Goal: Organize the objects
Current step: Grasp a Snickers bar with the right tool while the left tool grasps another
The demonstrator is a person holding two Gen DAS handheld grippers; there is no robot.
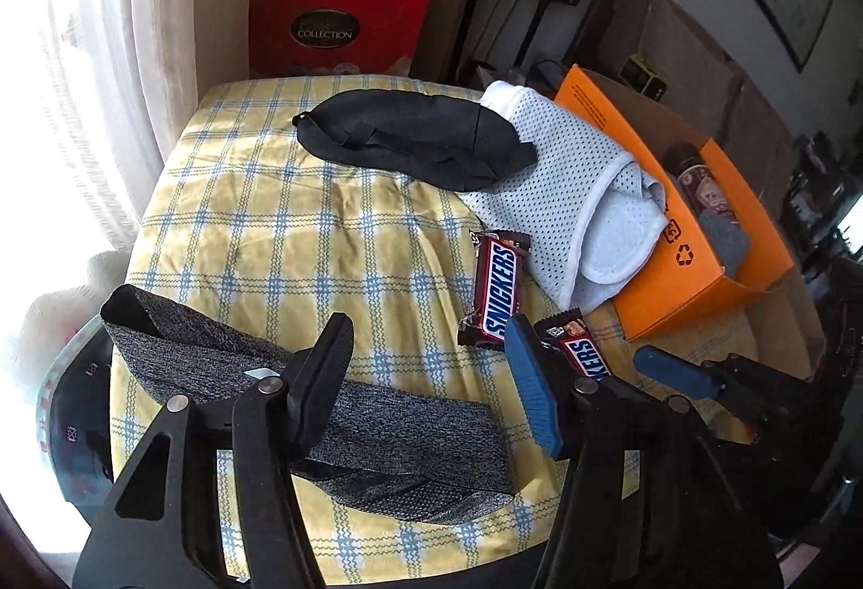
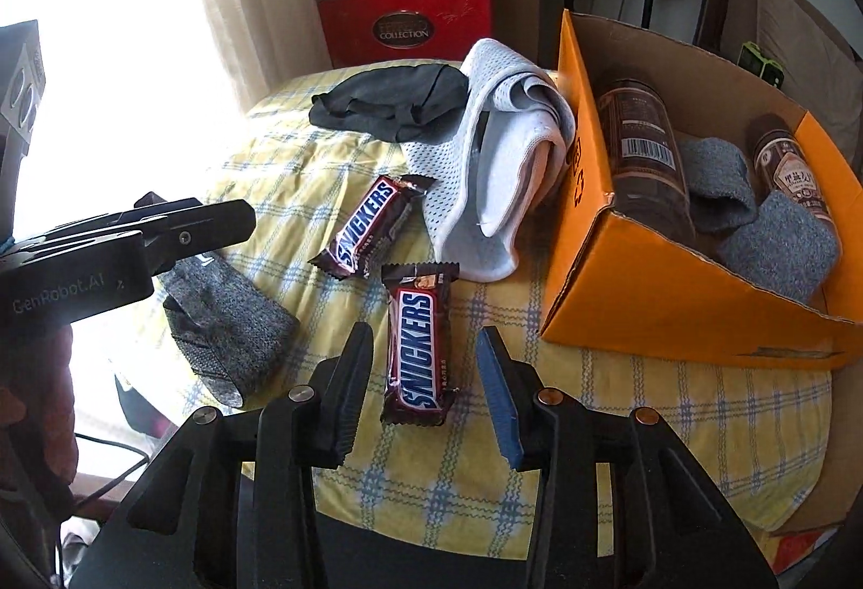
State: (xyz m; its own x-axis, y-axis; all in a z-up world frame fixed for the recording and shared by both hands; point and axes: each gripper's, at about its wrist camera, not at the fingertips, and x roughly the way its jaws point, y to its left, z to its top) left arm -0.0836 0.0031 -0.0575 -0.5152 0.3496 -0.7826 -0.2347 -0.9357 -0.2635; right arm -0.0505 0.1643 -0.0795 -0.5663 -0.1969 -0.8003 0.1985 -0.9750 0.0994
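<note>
Brown-wrapped Snickers bar [image 2: 418,351], blue-and-white logo up, lying lengthwise on yellow checked cloth [image 2: 674,405], near centre. Bracketed by right gripper [image 2: 426,389]: jaws partly open, one pad on each side, neither touching wrapper. Second Snickers bar [image 2: 367,227] farther left, angled, apart from first. Grey knit sock [image 1: 334,416] flat on cloth, near left, under left gripper [image 1: 431,373]: jaws partly open, nothing clamped. White mesh garment [image 2: 485,168] and black cloth [image 2: 388,103] at far side. Orange cardboard box [image 2: 647,298] at right, containing two brown bottles [image 2: 642,146] and grey socks [image 2: 776,249].
</note>
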